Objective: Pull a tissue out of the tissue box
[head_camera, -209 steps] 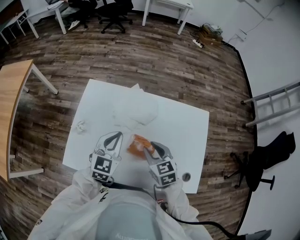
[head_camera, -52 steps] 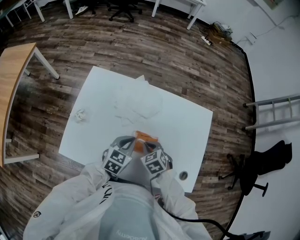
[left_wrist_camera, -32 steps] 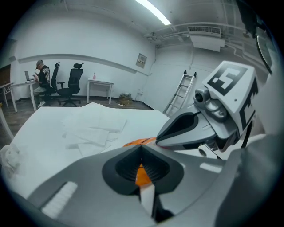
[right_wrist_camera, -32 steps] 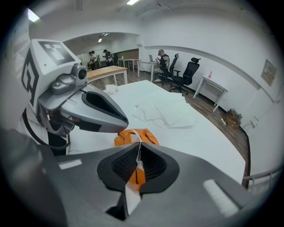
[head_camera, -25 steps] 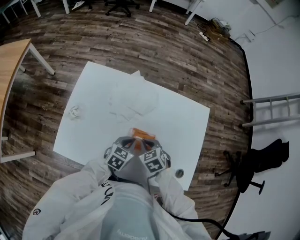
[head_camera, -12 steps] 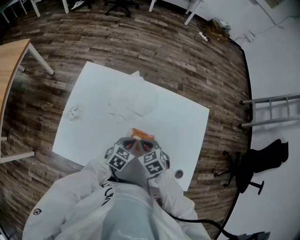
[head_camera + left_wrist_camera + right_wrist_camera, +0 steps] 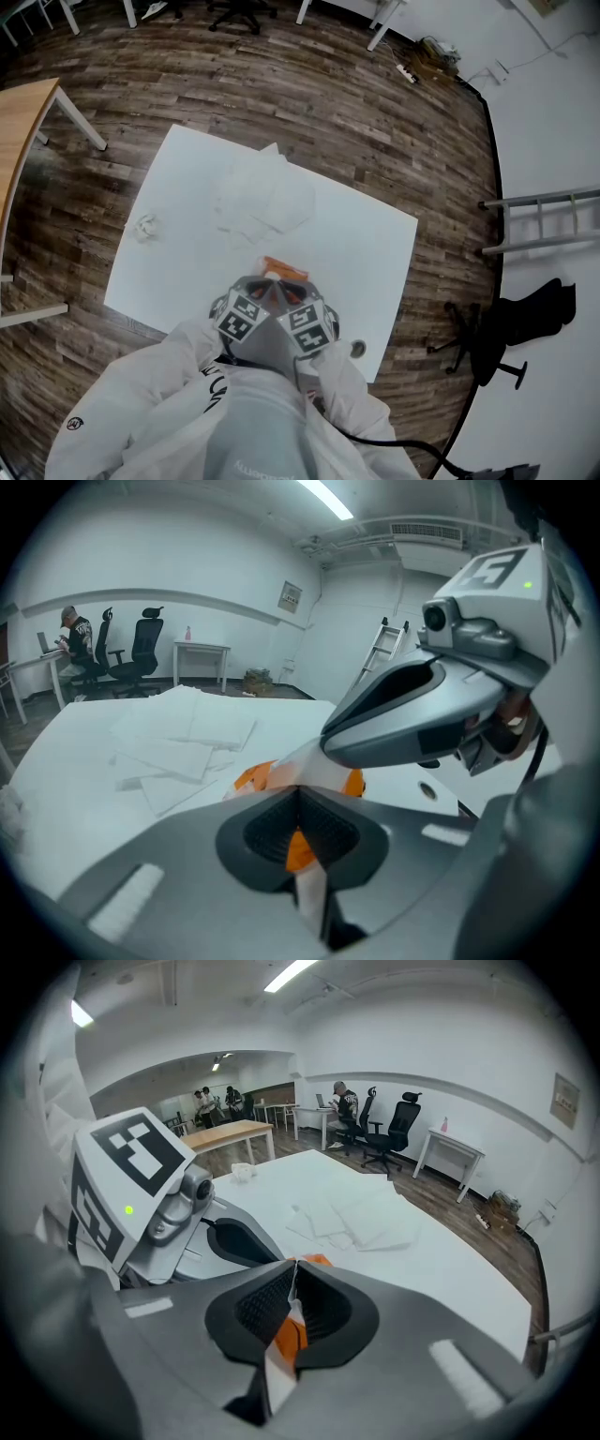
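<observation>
Both tools are closed on the orange tissue pack, which sits right at their tips over the near part of the white table. The left gripper has its pads pinched on an orange-and-white fold of the pack. The right gripper, nose to nose with it, is clamped tight on a thin white-and-orange edge. Whether that edge is the corner of a tissue or only the wrapper is hard to tell from the close views. I judge the task to be at the gripping stage: the pack is secured from both sides, no sheet hangs free of it, and drawing a tissue away from the pack is left to do. Farther ahead of the jaws, well apart from the pack, several flat loose tissues lie overlapping on the tabletop. A crumpled tissue sits far out beyond the left gripper's outer side, and a small round hole in the table lies just behind the right gripper. The room has a dark wood-plank floor. A light wooden desk stands off to the left tool's side, and a ladder and a black office chair stand off to the right tool's side. Beyond the table are white desks and more office chairs, where a seated person works
</observation>
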A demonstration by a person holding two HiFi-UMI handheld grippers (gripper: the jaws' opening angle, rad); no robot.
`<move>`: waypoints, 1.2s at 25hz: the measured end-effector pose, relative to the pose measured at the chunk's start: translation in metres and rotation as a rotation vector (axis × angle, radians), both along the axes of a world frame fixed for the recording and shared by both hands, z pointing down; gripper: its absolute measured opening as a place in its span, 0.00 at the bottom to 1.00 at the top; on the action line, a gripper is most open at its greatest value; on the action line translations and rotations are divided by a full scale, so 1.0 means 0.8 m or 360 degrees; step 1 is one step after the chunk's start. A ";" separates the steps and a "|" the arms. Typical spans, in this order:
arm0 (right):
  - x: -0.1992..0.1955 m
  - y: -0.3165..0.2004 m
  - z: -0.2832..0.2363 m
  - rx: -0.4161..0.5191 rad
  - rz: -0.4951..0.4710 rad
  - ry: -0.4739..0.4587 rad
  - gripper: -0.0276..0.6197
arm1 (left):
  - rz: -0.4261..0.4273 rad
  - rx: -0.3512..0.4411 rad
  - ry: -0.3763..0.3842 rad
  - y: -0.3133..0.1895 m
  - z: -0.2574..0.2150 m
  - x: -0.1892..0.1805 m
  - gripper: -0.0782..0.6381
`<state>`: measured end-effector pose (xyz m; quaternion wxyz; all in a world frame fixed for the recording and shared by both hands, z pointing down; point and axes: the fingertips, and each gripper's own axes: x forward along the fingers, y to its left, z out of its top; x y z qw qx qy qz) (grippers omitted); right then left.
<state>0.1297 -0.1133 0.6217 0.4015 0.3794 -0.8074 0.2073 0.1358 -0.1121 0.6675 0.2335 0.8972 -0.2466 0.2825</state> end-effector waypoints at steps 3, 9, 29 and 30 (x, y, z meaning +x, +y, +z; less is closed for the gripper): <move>-0.002 -0.002 -0.008 0.0017 -0.0001 -0.0015 0.05 | 0.0008 0.0027 -0.0006 0.001 0.002 0.002 0.11; -0.006 -0.001 -0.020 0.0024 0.0010 -0.0055 0.05 | -0.0002 0.0006 -0.0011 0.010 0.015 -0.001 0.11; -0.006 -0.004 -0.068 0.0117 0.0089 -0.0172 0.05 | 0.0033 -0.0003 -0.0046 0.010 0.023 0.002 0.11; -0.006 -0.004 -0.071 0.0124 0.0095 -0.0178 0.05 | 0.0037 -0.0002 -0.0047 0.011 0.022 0.003 0.11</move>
